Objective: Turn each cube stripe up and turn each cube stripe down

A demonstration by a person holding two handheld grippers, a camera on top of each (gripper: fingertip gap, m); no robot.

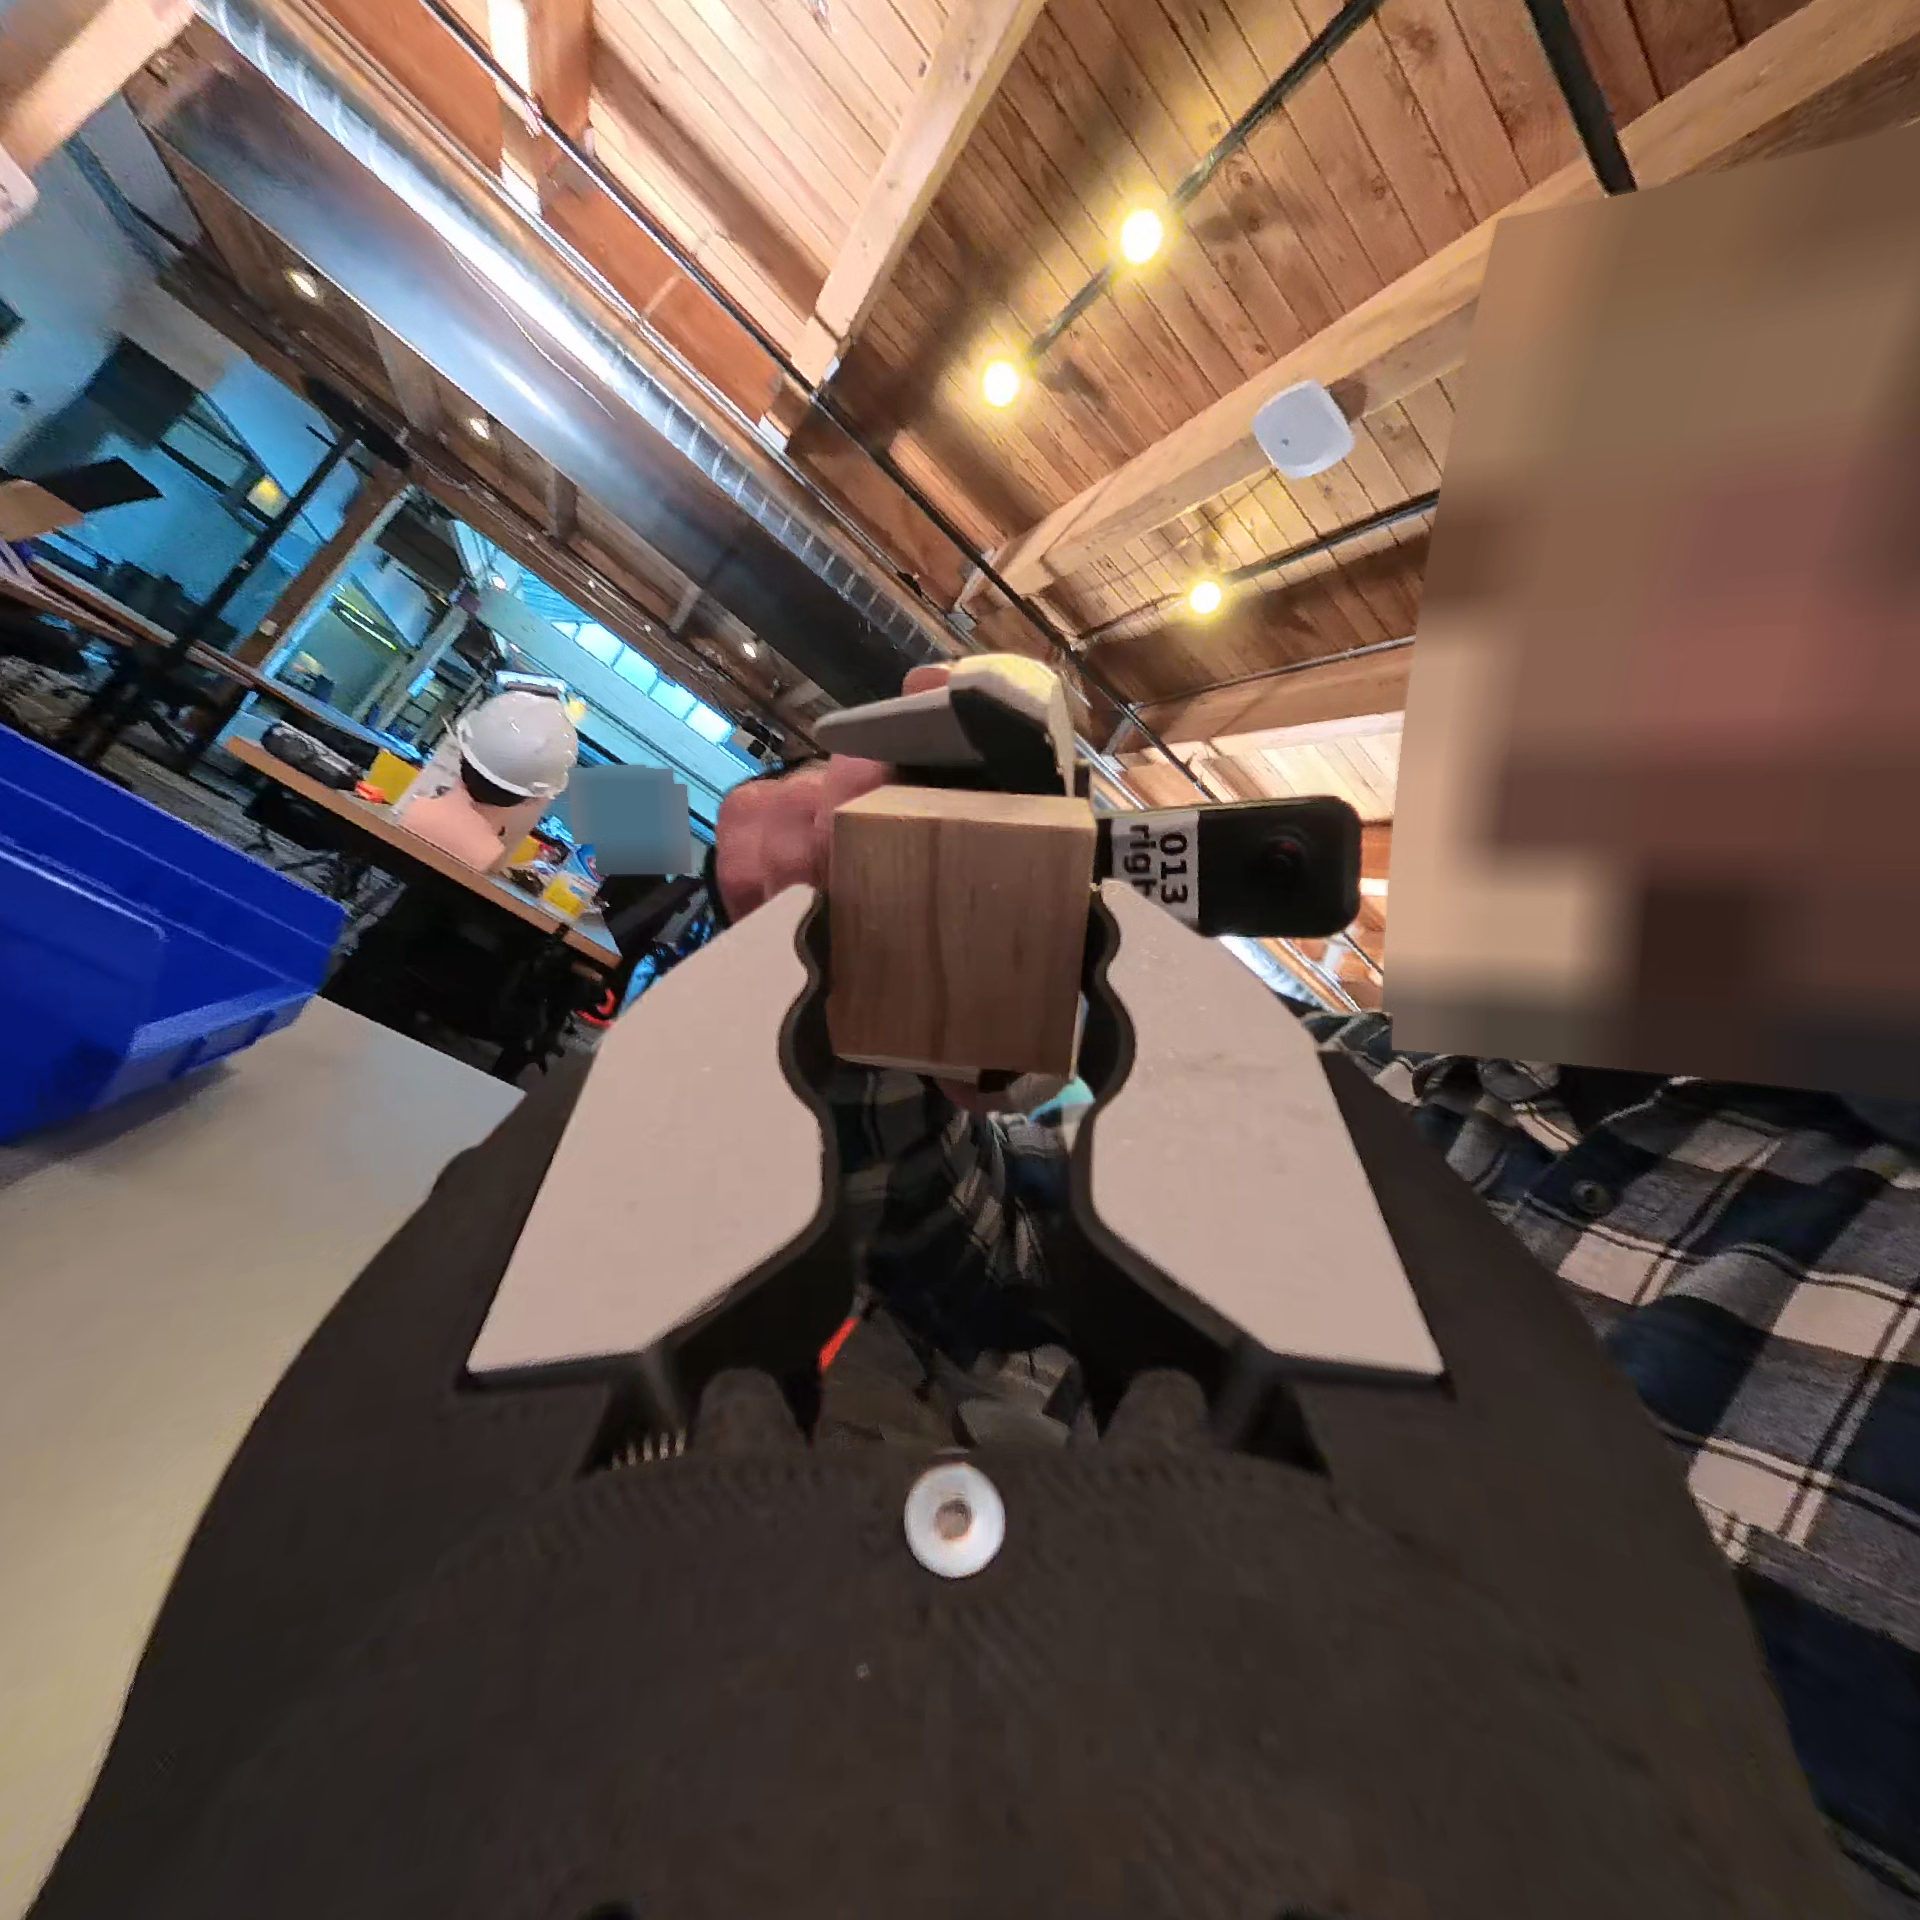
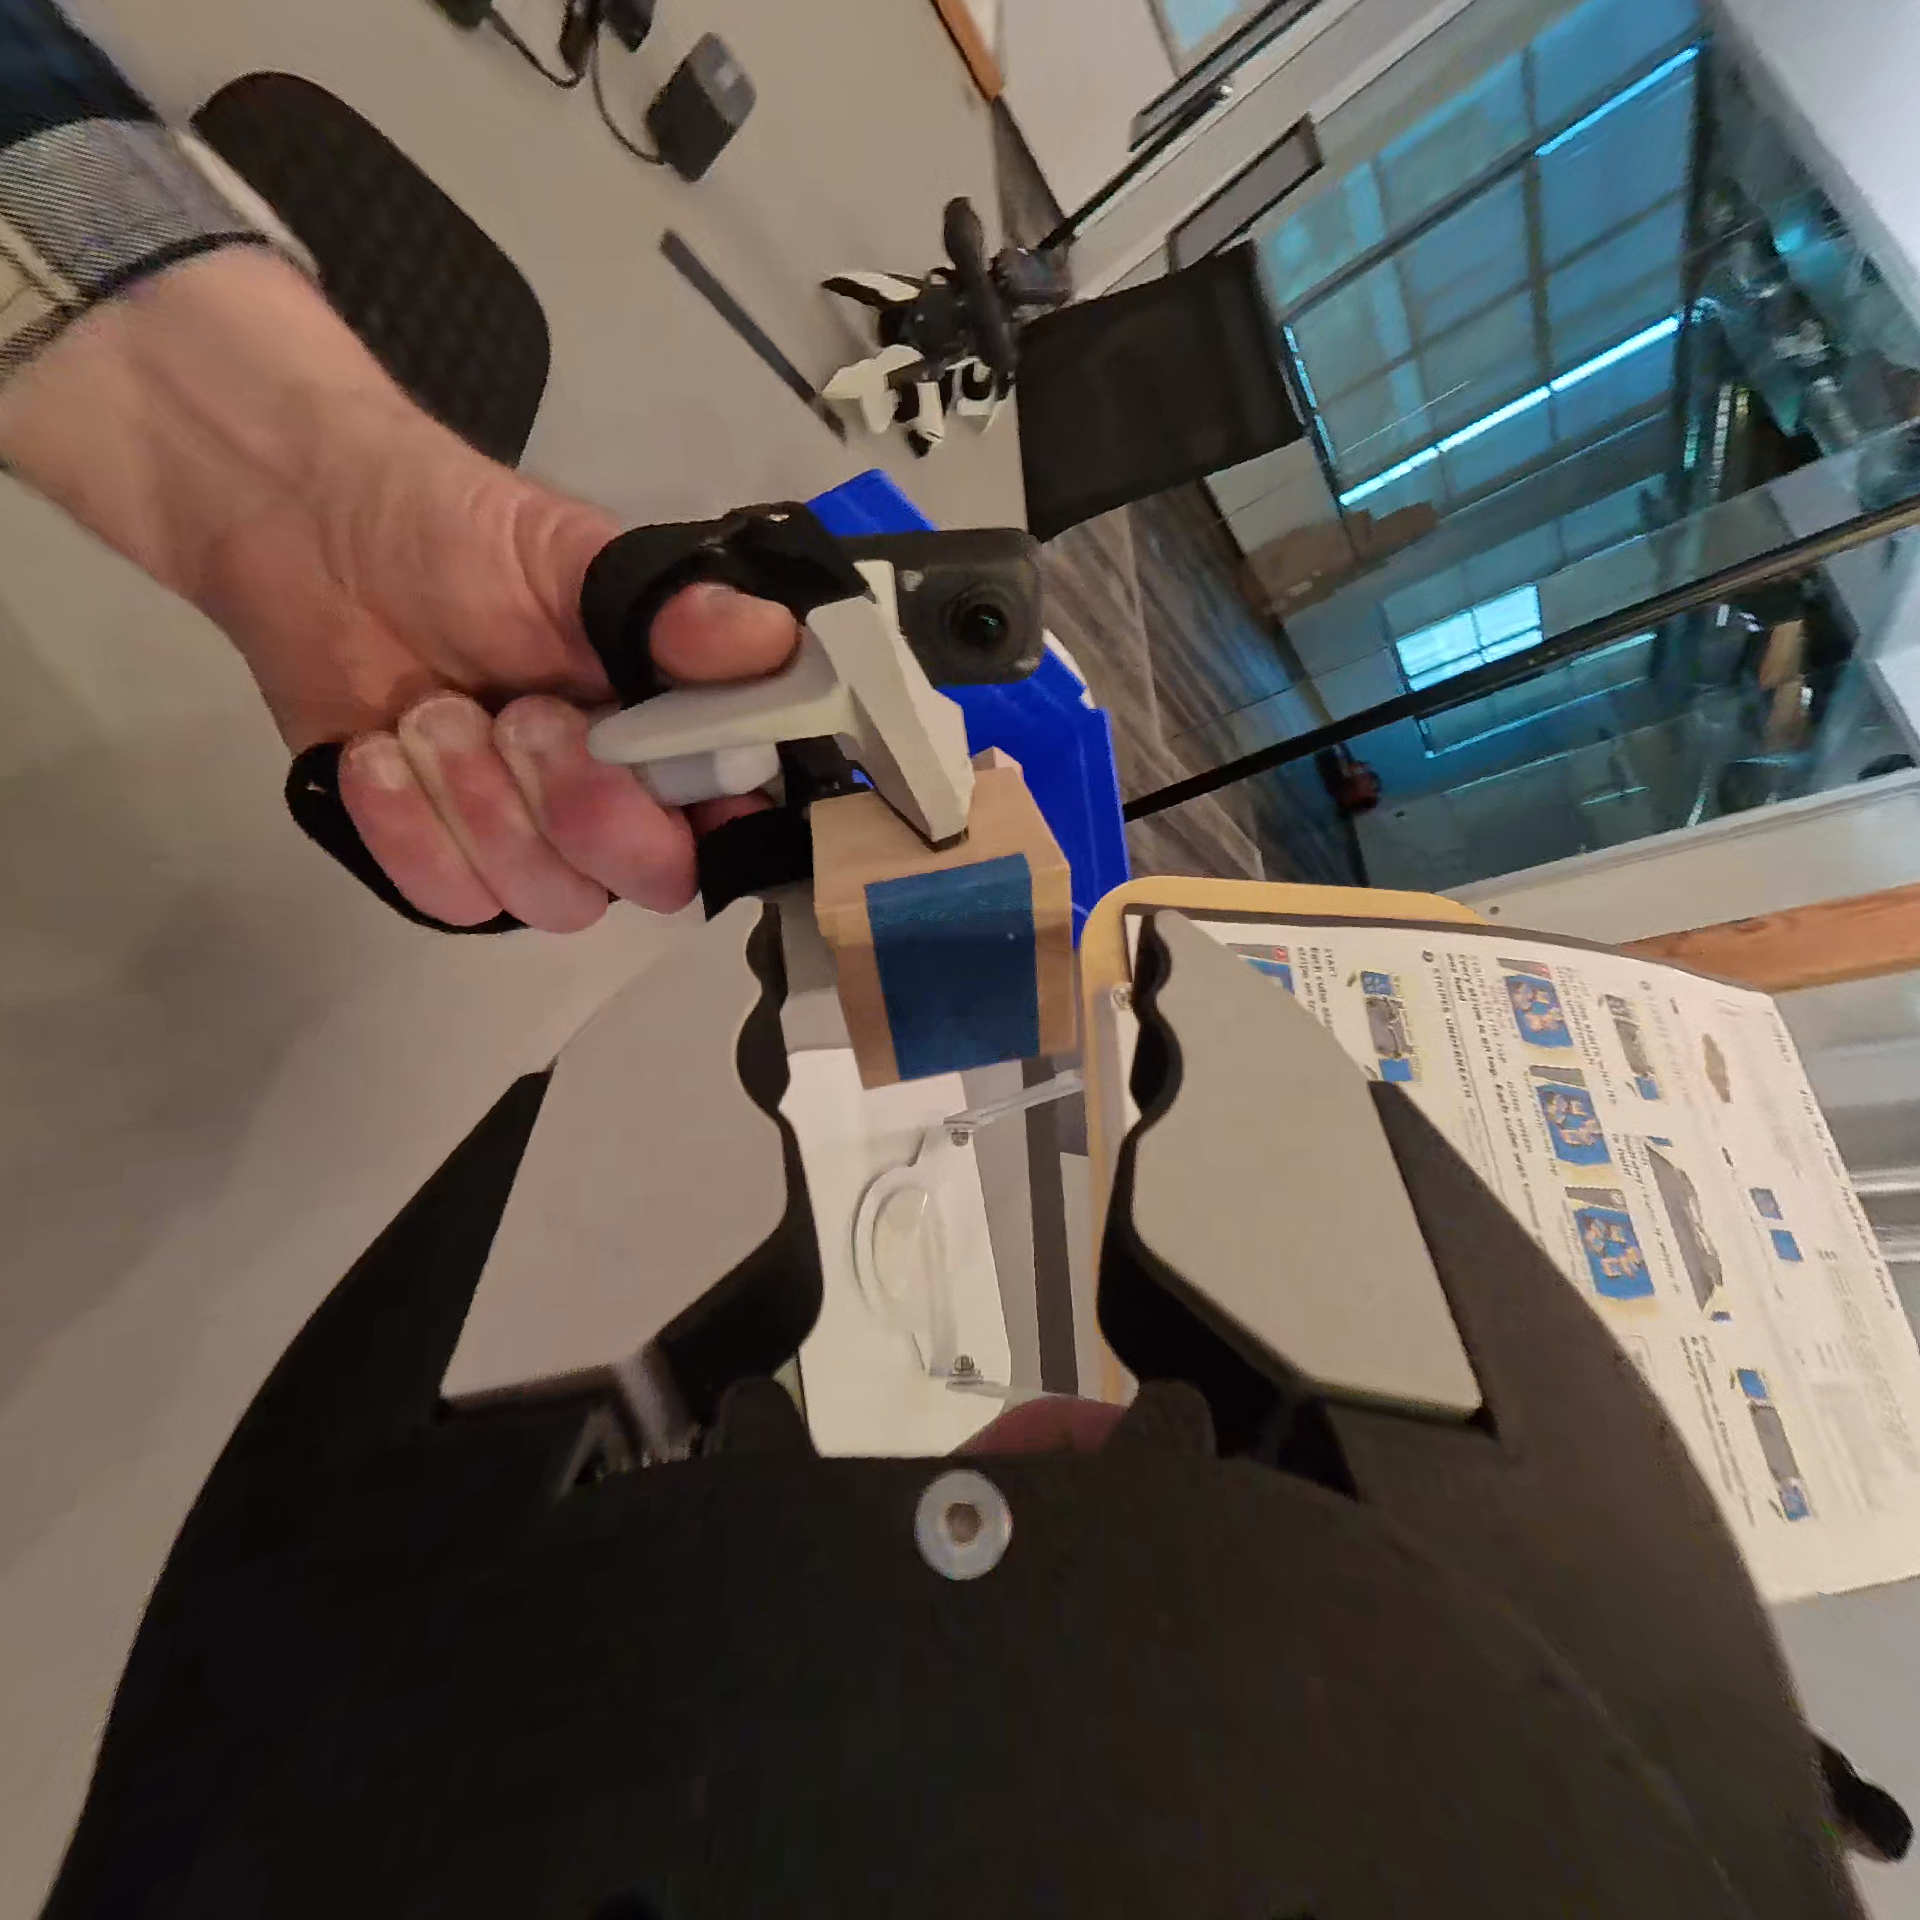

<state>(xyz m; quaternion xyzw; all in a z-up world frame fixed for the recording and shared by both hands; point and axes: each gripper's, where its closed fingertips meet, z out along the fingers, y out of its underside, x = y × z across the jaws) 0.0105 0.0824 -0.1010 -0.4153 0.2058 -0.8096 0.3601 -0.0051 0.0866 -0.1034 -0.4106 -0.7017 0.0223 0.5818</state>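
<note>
My left gripper (image 1: 951,971) is shut on a wooden cube (image 1: 951,904) and holds it in the air above the table. This view shows only plain wood faces. In the right wrist view the same cube (image 2: 951,977) shows a blue stripe (image 2: 951,966) facing the camera, and one left finger (image 2: 904,748) presses on its upper face. My right gripper (image 2: 956,940) is open. Its two fingertips stand on either side of the cube with a gap on each side. In the left wrist view one right finger (image 1: 914,727) lies just above the cube.
A blue bin (image 1: 125,935) stands on the grey table (image 1: 208,1299) and shows behind the cube (image 2: 1070,758). A clipboard with an instruction sheet (image 2: 1507,1195) lies at right. A spare gripper (image 2: 925,343) and a black mat (image 2: 395,260) lie farther off. A plaid sleeve (image 1: 1662,1299) is close by.
</note>
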